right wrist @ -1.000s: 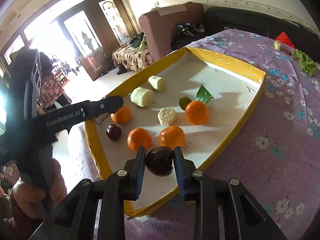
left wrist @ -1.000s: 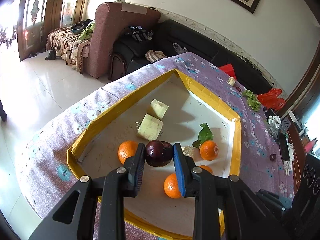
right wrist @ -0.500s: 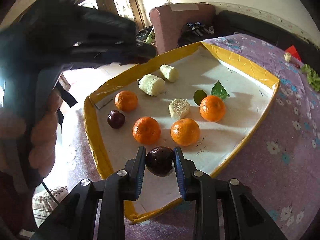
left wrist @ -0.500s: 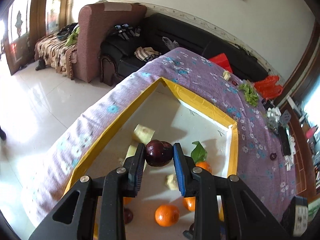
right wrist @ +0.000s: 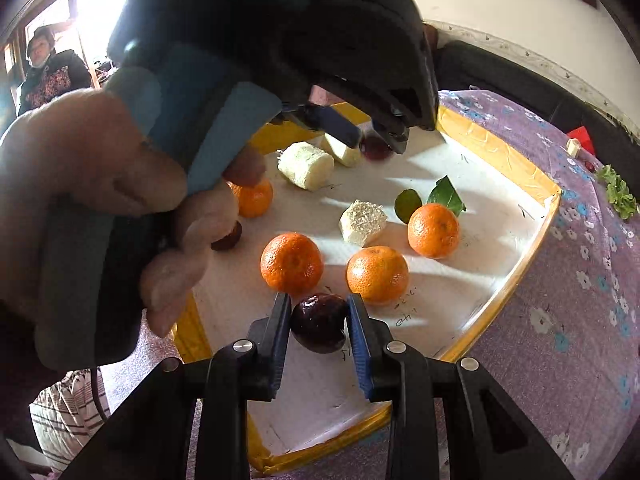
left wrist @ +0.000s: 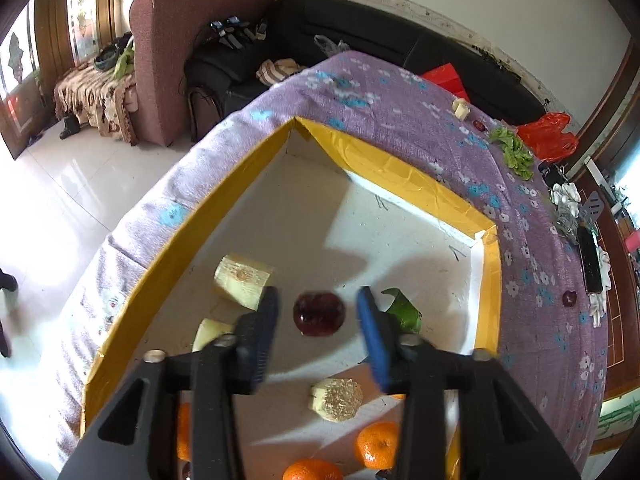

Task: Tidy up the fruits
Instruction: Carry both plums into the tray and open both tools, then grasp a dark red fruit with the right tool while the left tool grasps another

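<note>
My left gripper (left wrist: 318,316) has just opened; its plum (left wrist: 319,314) now sits free between the spread fingers, mid-tray (left wrist: 400,168) toward the far corner. My right gripper (right wrist: 319,320) remains clamped on another plum (right wrist: 319,322) over the near edge; I judge that one goes next.

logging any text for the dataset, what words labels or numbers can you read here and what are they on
No printed word, brand or label can be read in either view.
Handwritten pen marks on the white tray floor, near the plum held in the right gripper: too small and scrawled to read.
More pen scratches near the tray's far corner: unreadable.
</note>
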A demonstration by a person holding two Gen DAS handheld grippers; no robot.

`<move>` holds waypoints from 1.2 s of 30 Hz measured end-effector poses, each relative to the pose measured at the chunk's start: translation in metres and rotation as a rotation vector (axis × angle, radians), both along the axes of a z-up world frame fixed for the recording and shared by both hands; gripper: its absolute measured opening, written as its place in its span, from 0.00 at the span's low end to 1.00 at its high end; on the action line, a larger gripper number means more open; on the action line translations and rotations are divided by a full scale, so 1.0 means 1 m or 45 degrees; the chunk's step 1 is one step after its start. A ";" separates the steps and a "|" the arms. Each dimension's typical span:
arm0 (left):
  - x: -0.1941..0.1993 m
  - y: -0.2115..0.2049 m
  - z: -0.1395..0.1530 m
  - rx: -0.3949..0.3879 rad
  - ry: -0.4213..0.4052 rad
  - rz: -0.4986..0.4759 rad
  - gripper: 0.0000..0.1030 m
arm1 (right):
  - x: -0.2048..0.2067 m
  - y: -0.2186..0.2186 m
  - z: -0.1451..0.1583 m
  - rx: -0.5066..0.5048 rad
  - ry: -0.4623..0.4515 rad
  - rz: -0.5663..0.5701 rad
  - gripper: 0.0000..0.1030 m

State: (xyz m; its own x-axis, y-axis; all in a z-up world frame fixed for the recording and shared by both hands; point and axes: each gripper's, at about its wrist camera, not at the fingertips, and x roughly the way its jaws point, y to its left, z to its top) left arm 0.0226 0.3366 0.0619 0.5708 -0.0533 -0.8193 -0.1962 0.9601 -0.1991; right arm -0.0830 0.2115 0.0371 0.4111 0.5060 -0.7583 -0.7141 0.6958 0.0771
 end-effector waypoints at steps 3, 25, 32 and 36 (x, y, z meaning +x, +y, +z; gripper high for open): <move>-0.011 0.000 0.015 0.034 -0.066 0.023 0.65 | 0.000 -0.007 0.007 0.041 -0.010 -0.018 0.54; -0.150 -0.053 0.062 0.009 -0.310 -0.047 0.82 | -0.029 -0.244 0.035 0.179 -0.061 -0.687 0.69; -0.148 -0.106 0.027 -0.049 -0.254 -0.265 0.82 | -0.033 -0.361 0.028 0.212 0.012 -1.033 0.69; -0.145 -0.138 0.008 -0.011 -0.204 -0.397 0.56 | -0.005 -0.387 0.033 0.220 0.039 -1.080 0.69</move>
